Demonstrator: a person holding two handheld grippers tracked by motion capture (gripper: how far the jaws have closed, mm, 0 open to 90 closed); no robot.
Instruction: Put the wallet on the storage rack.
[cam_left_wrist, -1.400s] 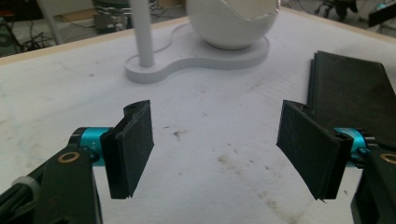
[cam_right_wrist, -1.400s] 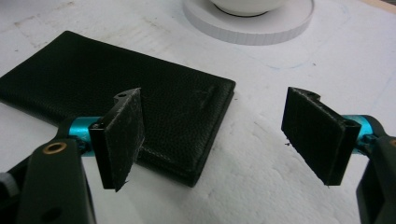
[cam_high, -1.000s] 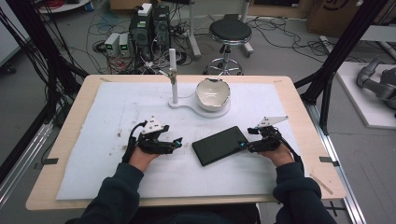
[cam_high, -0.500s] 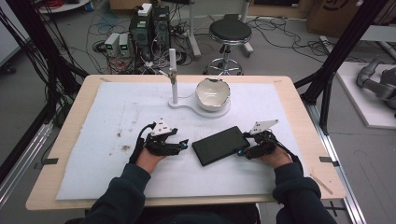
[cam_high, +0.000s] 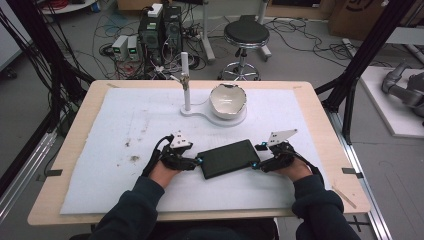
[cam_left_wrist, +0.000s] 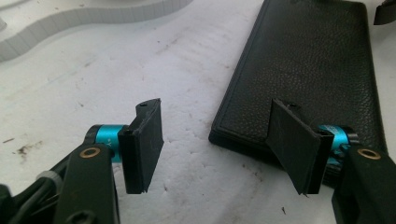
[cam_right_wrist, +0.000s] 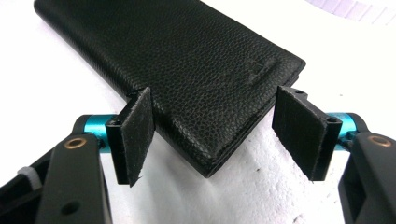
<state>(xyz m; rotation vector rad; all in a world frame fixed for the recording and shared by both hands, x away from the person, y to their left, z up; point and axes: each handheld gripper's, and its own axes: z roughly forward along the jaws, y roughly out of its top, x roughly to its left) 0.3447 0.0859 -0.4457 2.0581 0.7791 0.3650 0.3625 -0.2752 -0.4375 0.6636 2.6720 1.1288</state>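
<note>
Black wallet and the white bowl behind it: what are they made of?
Wallet: looks like leather or a faux leather, matte black, going by the pebbled grain and the stitched, layered edge. Bowl: seems to be glazed ceramic, glossy white with bright highlights; the rim looks chipped or uneven. Hard plastic can't be ruled out.

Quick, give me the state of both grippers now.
Left gripper: jaws open, one over the black leather wallet corner, not gripping.
Right gripper: jaws open, wallet corner between them, not pinched.
</note>
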